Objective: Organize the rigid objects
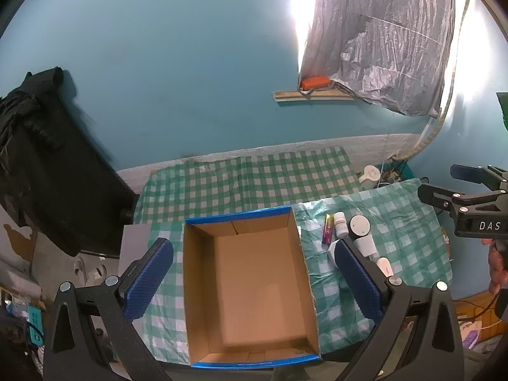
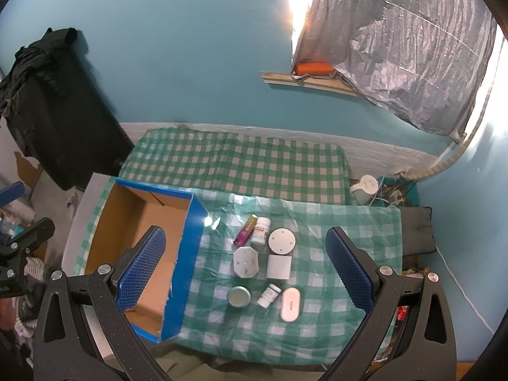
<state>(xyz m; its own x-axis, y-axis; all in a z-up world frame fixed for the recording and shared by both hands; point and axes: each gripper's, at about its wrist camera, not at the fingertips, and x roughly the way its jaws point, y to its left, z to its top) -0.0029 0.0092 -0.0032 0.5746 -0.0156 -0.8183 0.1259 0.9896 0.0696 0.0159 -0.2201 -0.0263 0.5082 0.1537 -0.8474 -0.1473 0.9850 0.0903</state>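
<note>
The cardboard box (image 1: 250,285) holds nothing; small containers (image 2: 263,266) lie beside it, both grippers (image 1: 250,282) (image 2: 244,273) spread wide.

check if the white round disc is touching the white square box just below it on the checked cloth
Apart. The right wrist view shows a thin strip of green checked cloth between the white round disc and the white square box.

A lived-in home room, teal painted wall (image 2: 197,63), tabletop under a green checked cloth (image 2: 228,162), grey tarp (image 2: 403,47) hung over a bright window, black clothing (image 2: 47,95) draped left, white kettle (image 2: 365,189), clutter on the floor
</note>
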